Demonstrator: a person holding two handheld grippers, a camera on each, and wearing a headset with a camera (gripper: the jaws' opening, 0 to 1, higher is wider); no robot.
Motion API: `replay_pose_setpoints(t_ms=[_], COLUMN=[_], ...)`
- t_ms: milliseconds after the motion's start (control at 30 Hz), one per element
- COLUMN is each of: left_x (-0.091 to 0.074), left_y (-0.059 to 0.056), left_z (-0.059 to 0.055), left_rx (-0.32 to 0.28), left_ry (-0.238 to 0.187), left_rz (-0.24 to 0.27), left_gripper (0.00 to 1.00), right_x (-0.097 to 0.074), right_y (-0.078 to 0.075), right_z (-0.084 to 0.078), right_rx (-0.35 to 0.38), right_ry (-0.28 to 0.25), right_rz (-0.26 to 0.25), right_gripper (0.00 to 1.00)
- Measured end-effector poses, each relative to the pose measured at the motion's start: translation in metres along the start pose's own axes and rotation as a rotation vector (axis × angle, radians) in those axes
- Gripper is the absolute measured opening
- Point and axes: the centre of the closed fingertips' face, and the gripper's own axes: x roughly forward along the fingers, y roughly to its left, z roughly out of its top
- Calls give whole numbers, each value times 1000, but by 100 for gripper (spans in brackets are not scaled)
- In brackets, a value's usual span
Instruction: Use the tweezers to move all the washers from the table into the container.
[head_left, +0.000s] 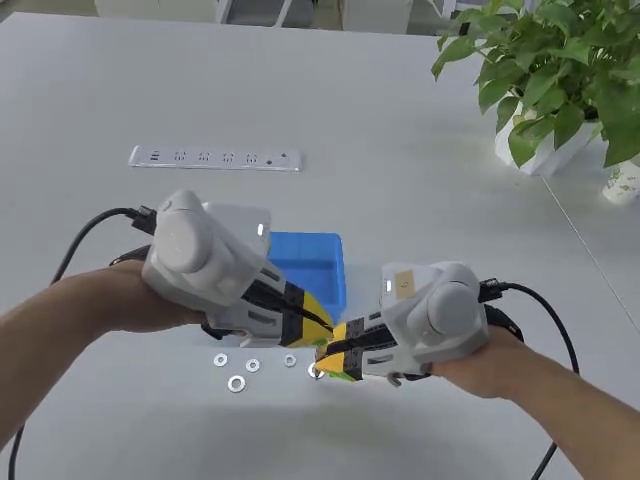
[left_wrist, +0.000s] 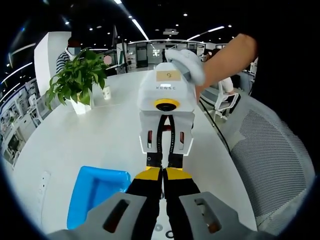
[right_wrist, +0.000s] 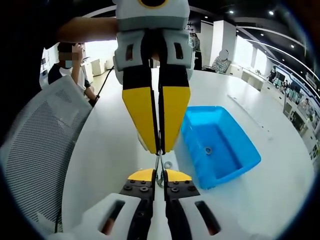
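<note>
A big white table is used as the work surface. A white power strip is laid flat toward the far left. A blue container is parked around the middle, and a few loose washers are scattered just beside it on the near side. A potted plant is set at the far right, with a small cup tucked next to it.

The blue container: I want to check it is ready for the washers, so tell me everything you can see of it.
The blue container is a shallow rectangular tray, plastic by its look, with rounded corners, sitting flat and open-topped on the white table. One washer lies on its floor. In the head view the left gripper covers its near left part. Loose washers lie on the table just before it.
</note>
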Motion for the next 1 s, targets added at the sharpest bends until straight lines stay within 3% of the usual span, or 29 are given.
replay_pose_setpoints(t_ms=[567, 933, 1000], left_x=[-4, -19, -22], left_y=[2, 1, 0], left_z=[-3, 1, 3], left_rx=[-13, -88, -111], left_ry=[20, -20, -46], left_rz=[12, 55, 65], left_gripper=[8, 24, 27], right_x=[1, -4, -7], right_y=[-2, 1, 1], right_z=[1, 0, 2], right_rx=[8, 1, 4], right_ry=[2, 16, 13], right_rz=[-3, 5, 2], right_gripper=[6, 6, 6])
